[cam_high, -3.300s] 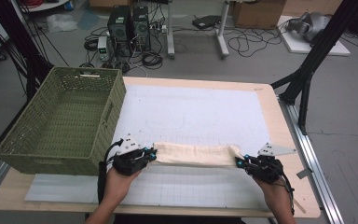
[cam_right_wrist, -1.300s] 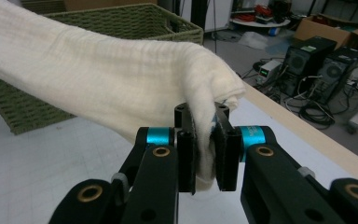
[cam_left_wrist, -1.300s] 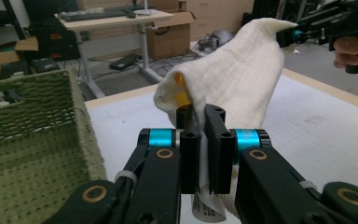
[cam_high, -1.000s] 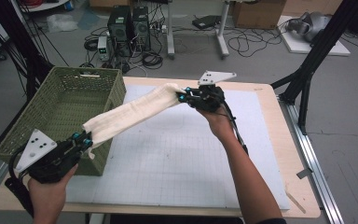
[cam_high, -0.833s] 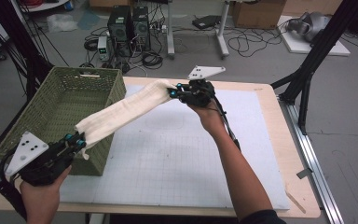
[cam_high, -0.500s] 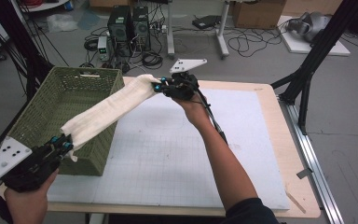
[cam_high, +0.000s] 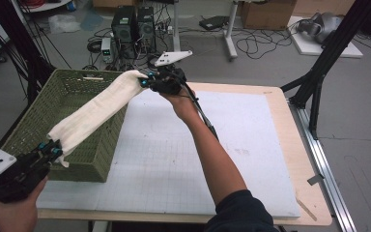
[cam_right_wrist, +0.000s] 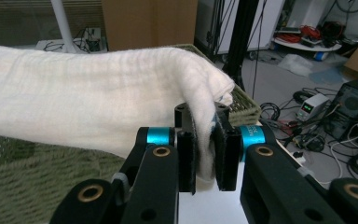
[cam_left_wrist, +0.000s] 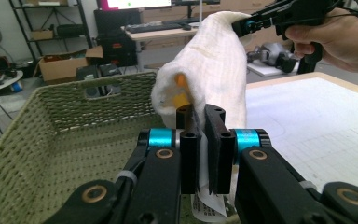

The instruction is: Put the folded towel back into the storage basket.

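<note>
A folded cream towel [cam_high: 96,108] hangs stretched between two hand-held grippers above the green wicker basket [cam_high: 43,118] at the left of the table. The left gripper [cam_high: 53,150] is clamped on the near end, low by the basket's front corner; in the left gripper view its jaws pinch a thin edge with a label dangling below. The right gripper [cam_high: 147,81] is closed on the far end, held high over the basket's back right corner, jaws bunched around a thicker fold. The towel sags slightly along its span and sits over the basket's right wall rather than squarely above the opening. From where I stand, that's the risk: if both ends are let go here, I'd guess the cloth drapes over the rim or slides onto the white gridded mat [cam_high: 183,145] instead of dropping inside. The left grip also looks shallow, so a tug from the other hand might pull that edge free early and unfold it.
</note>
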A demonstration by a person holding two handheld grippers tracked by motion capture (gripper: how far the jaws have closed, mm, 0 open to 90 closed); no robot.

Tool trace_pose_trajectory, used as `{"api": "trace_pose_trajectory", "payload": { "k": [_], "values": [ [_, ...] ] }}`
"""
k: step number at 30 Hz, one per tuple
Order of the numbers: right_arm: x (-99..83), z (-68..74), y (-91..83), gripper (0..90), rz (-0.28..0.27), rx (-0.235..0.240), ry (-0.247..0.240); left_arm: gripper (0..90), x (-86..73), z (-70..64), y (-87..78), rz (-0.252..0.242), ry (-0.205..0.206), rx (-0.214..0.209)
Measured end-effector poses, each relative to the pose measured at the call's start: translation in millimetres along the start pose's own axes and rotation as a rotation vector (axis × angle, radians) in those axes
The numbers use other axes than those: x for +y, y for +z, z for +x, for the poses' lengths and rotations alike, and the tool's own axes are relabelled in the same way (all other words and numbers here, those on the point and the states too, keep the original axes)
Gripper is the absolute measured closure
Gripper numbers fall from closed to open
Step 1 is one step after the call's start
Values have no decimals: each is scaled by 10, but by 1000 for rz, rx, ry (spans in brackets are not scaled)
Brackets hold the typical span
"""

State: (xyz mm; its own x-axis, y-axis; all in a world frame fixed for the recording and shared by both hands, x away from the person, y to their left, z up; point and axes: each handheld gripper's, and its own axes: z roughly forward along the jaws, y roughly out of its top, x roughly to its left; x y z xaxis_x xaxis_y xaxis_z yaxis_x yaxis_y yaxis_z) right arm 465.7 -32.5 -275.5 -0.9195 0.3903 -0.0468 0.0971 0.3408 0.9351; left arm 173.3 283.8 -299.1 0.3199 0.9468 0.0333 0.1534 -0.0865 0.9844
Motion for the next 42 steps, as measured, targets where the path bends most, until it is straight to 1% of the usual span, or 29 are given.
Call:
{"api": "trace_pose_trajectory", "payload": {
  "k": [1, 2, 3, 4, 5, 6, 8, 9, 10, 11, 12, 14, 15, 16, 17, 20, 21, 22, 23, 24, 28, 32, 33, 39, 41, 42],
  "values": [
    [17, 3, 41, 824, 1, 0, 1, 848, -3, 16, -6, -1, -2, 5],
    [58, 6, 121, 823, 7, 5, -1, 848, -5, 31, -14, -2, -1, 8],
    [83, 9, 161, 823, 10, 7, -7, 849, -7, 44, -21, -2, -2, 12],
    [83, 9, 161, 823, 10, 7, -7, 849, -9, 56, -29, -3, -2, 16],
    [140, 13, 234, 823, 9, 10, -13, 848, -11, 69, -38, -5, -1, 20],
    [140, 13, 234, 823, 9, 10, -13, 848, -14, 80, -47, -7, -3, 23],
    [229, 29, 341, 823, 4, 15, -20, 848, -18, 101, -64, -9, -2, 32],
    [229, 29, 341, 823, 4, 15, -20, 848, -19, 112, -75, -11, -2, 36],
    [258, 35, 377, 823, 5, 19, -20, 848, -20, 121, -84, -13, -2, 40],
    [284, 41, 416, 823, 6, 20, -25, 849, -21, 130, -95, -12, 2, 46],
    [337, 51, 495, 823, 11, 27, -31, 848, -20, 142, -104, -12, 2, 48],
    [389, 63, 571, 823, 12, 31, -37, 848, -23, 167, -120, -13, 2, 57],
    [389, 63, 571, 823, 12, 31, -37, 848, -25, 182, -127, -13, 2, 63],
    [432, 78, 643, 823, 15, 35, -39, 848, -29, 199, -133, -14, 1, 67],
    [432, 78, 643, 823, 15, 35, -39, 848, -33, 214, -140, -14, -1, 71],
    [452, 87, 755, 823, 10, 43, -33, 848, -49, 254, -156, -14, -4, 84],
    [448, 90, 796, 823, 20, 42, -33, 849, -55, 265, -156, -13, -5, 89],
    [439, 104, 879, 823, 37, 42, -32, 848, -62, 275, -156, -13, -7, 91],
    [439, 104, 879, 823, 37, 42, -32, 848, -69, 286, -158, -10, -8, 95],
    [440, 121, 950, 823, 45, 43, -34, 848, -78, 295, -160, -10, -8, 98],
    [446, 143, 1039, 822, 55, 46, -34, 848, -123, 342, -168, -6, -20, 112],
    [430, 159, 1136, 821, 66, 44, -30, 848, -160, 415, -147, 13, -23, 126],
    [414, 163, 1178, 820, 76, 35, -30, 848, -164, 440, -135, 18, -24, 131],
    [398, 175, 1277, 817, 90, 25, -32, 846, -185, 587, -74, 43, -33, 164],
    [393, 194, 1350, 808, 96, 19, -30, 844, -200, 623, -50, 56, -34, 173],
    [389, 203, 1372, 780, 99, 12, -35, 836, -209, 638, -36, 60, -35, 179]
  ]
}}
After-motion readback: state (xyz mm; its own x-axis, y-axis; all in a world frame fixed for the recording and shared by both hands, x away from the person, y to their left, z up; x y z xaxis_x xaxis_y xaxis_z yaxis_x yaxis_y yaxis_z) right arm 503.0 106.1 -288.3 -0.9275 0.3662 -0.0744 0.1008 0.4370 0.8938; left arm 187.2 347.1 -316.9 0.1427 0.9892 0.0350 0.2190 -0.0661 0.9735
